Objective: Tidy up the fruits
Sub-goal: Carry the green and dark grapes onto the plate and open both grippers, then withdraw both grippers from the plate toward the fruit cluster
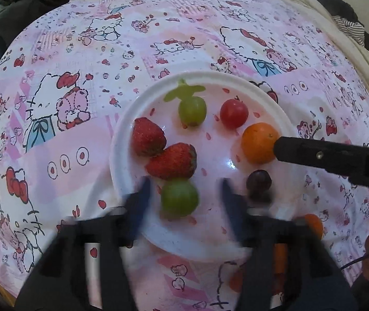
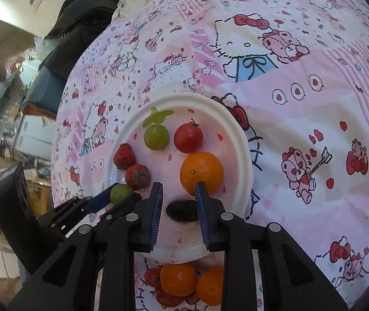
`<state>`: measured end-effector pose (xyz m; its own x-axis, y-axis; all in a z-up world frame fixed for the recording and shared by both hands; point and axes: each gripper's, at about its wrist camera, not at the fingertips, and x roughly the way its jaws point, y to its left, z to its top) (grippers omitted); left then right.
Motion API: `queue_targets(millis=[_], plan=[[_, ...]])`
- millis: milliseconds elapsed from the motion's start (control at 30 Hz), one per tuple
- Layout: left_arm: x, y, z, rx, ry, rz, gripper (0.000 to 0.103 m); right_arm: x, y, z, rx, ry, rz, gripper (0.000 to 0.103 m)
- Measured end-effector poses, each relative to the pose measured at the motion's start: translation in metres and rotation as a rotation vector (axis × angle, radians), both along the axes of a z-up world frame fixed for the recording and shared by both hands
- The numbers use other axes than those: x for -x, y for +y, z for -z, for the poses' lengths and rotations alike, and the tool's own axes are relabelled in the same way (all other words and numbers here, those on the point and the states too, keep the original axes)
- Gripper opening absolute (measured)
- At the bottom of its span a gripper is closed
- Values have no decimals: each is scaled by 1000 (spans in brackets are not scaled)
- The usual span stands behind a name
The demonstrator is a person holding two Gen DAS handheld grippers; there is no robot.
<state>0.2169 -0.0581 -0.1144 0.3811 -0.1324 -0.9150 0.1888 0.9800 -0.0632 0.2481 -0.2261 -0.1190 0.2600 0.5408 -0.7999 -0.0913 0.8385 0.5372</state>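
A round white plate with a raised rim is sitting on a glossy pink cartoon-print table. The left gripper is standing wide around a smooth green grape, its pads clear of it; two bumpy strawberries are lying at its 12 o'clock. The right gripper is hovering narrow over a dark grape, not squeezing it, with a dimpled orange at 1 o'clock.
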Motion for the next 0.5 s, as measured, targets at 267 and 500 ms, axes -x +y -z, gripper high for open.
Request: queue_targets(millis=[267, 500], plan=[[1, 7, -15, -13, -64, -28, 77, -2, -5, -13, 6, -38, 28, 76], [4, 14, -33, -1, -115, -55, 77, 0, -13, -33, 9, -95, 50, 86]])
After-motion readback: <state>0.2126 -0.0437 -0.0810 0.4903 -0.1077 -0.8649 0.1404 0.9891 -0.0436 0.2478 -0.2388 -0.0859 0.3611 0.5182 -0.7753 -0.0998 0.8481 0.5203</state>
